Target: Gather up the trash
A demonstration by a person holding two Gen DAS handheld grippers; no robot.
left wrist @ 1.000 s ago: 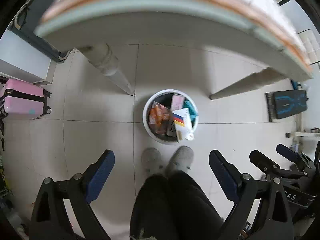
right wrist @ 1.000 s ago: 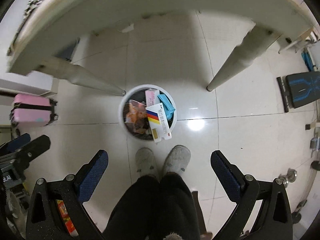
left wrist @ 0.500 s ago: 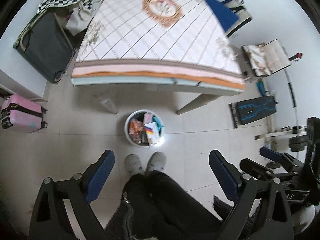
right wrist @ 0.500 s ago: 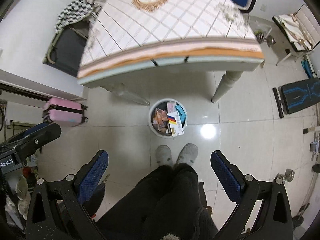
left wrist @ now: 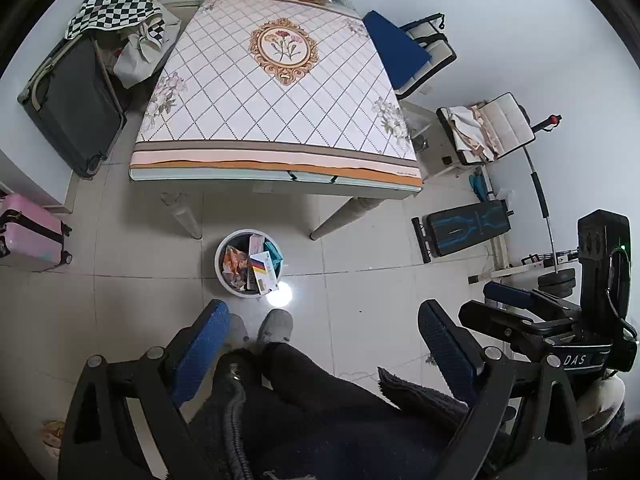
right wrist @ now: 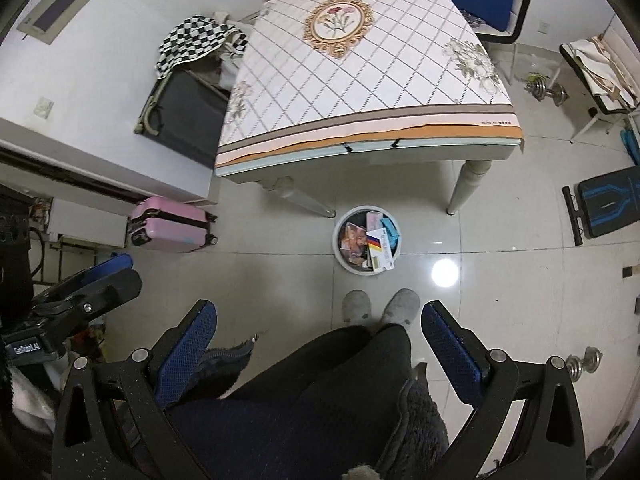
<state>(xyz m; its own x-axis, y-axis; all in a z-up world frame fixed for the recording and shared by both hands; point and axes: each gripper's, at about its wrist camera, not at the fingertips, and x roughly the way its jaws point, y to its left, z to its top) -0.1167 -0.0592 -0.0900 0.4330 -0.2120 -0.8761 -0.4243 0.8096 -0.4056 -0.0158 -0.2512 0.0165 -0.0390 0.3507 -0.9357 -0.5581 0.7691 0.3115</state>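
Below the tabletop (left wrist: 276, 92) edge, the bin (left wrist: 249, 264) sits on the floor, full of wrappers and boxes. I hold the left tool (left wrist: 324, 344) and right tool (right wrist: 320, 340) high, jaws apart and empty, apparently to survey for leftovers.

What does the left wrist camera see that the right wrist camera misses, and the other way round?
Only the left wrist view shows the barbell rack and the right tongs at its right edge.

Only the right wrist view shows two dumbbells, one by the chair and one near the bottom right, plus the left tongs at its left edge.

Both show the patterned table, the full trash bin, the pink suitcase, the grey slippers, and each camera's own open tongs.
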